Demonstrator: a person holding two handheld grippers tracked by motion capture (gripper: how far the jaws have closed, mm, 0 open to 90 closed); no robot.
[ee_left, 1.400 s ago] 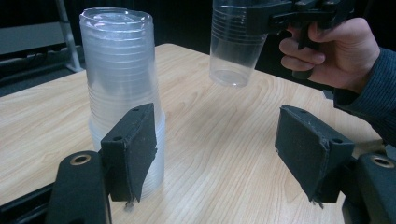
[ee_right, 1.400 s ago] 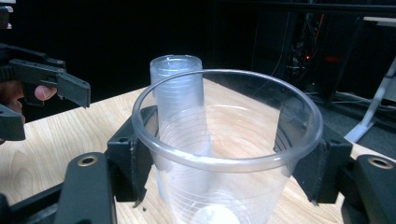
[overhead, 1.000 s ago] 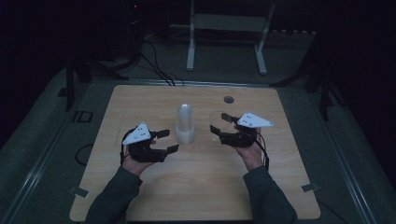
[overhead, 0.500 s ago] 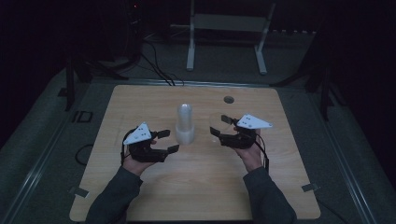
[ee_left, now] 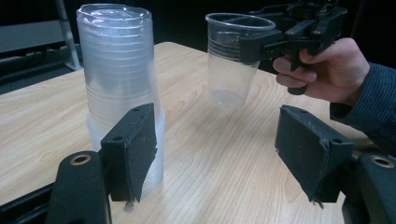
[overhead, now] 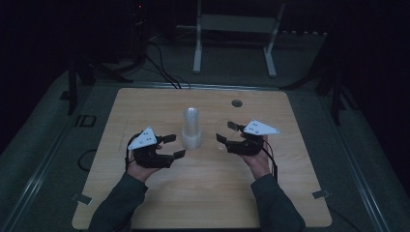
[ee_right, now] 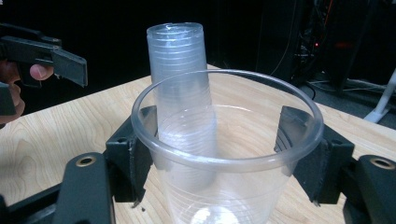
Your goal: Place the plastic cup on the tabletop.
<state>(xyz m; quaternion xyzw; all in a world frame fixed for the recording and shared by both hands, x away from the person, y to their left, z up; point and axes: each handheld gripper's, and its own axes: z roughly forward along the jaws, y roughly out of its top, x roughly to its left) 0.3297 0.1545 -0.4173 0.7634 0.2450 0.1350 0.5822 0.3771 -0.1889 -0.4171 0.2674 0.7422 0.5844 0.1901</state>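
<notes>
1. The right gripper [overhead: 231, 134] is clamped on a single clear, ribbed plastic cup [ee_right: 224, 154]. Its two black jaws press the cup's sides just under the rim, and the cup is upright with its mouth open to the top.
2. In the left gripper view this cup [ee_left: 232, 58] hangs clear of the table, its base above the wood. Holding it near the rim likely leaves the bottom free, so it could be set down flat or slid onto something.
3. The tall nested stack of clear plastic cups [overhead: 191, 128] stands near the middle of the table, between the two grippers. It is stacked mouth down and widens towards the foot, which probably keeps it steady.
4. The left gripper [overhead: 173, 146] has its jaws spread wide apart and grips nothing. It sits just beside the stack, on the person's left of it. One jaw lies close to the lower cups in the left gripper view, but I cannot tell whether it touches them.
5. Its open stance near the stack's foot suggests it is ready to steady or take the stack; that is a judgement only.
6. The surface is a pale wooden table [overhead: 145, 106] with rounded corners, bare apart from a small dark round spot [overhead: 236, 103] near the far edge.
7. The room is very dark. A pale metal frame stand [overhead: 232, 34] and black cables [overhead: 164, 72] lie on the grey floor beyond the table.
</notes>
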